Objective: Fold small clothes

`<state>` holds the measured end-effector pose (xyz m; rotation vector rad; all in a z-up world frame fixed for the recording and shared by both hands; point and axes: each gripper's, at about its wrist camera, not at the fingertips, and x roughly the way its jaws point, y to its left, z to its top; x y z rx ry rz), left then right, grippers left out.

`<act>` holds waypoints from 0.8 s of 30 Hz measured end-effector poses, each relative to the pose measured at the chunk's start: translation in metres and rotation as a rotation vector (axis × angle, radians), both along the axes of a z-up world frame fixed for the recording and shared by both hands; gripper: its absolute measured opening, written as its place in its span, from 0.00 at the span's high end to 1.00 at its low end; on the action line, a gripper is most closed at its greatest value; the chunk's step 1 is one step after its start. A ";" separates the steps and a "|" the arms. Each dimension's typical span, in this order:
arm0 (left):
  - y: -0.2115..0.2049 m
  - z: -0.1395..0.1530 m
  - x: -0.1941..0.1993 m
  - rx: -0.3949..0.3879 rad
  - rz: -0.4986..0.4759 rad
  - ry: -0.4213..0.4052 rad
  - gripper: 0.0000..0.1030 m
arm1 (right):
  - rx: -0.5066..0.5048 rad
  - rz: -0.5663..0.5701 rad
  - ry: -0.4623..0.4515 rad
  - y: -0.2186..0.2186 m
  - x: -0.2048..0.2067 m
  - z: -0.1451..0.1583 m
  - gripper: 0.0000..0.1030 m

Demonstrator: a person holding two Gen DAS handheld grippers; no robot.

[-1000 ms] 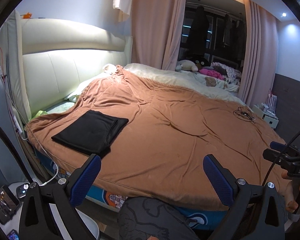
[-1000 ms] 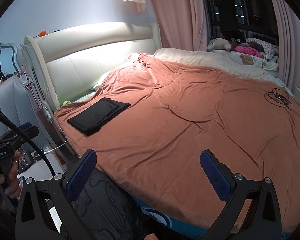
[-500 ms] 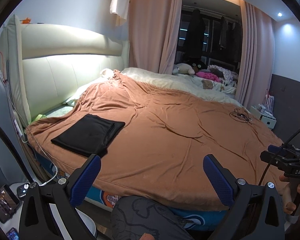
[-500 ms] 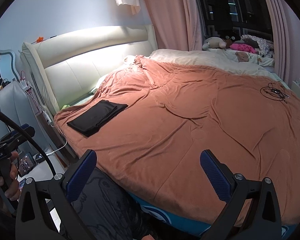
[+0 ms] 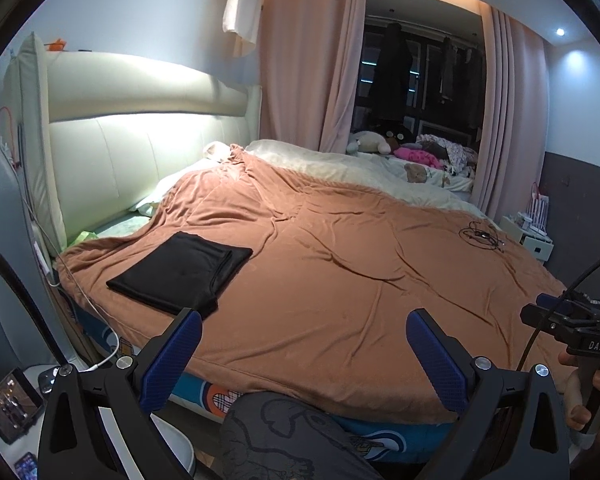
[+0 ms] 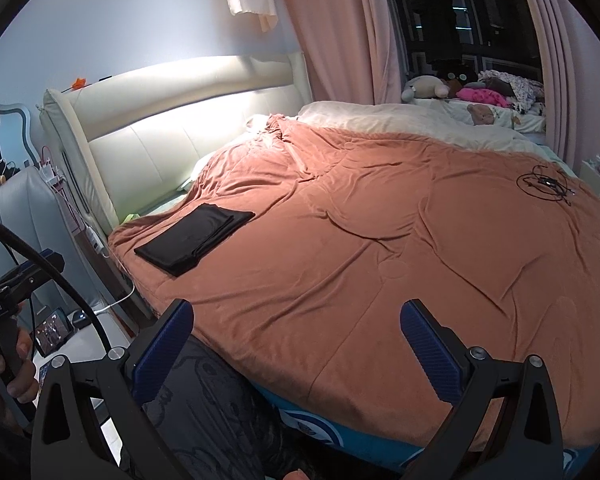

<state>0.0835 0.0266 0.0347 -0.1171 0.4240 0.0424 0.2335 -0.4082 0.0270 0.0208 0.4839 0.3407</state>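
A black garment [image 5: 180, 272] lies folded flat in a neat rectangle on the brown blanket [image 5: 340, 272] near the bed's left front corner; it also shows in the right wrist view [image 6: 194, 238]. My left gripper [image 5: 304, 356] is open and empty, held off the bed's front edge, below and right of the garment. My right gripper [image 6: 296, 344] is open and empty, also held in front of the bed edge, well right of the garment.
A cream headboard [image 5: 140, 140] stands at the left. A tangle of black cable [image 5: 482, 236] lies on the blanket at far right. Plush toys and pink clothes [image 5: 416, 154] lie at the far side. A phone [image 5: 10, 410] and white cable lie beside the bed. My knee [image 5: 280, 432] is below.
Both grippers have pulled back and tilted up a little from the bed, so more of the room shows. The folded garment has not moved. Both stay open.
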 end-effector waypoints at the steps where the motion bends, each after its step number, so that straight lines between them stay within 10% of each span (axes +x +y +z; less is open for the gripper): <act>1: 0.001 0.000 -0.002 -0.002 0.001 0.000 0.00 | -0.001 -0.001 -0.001 0.000 0.000 0.000 0.00; 24: 0.004 -0.003 -0.013 -0.018 -0.004 -0.002 0.00 | -0.008 -0.011 0.004 0.003 -0.013 -0.002 0.00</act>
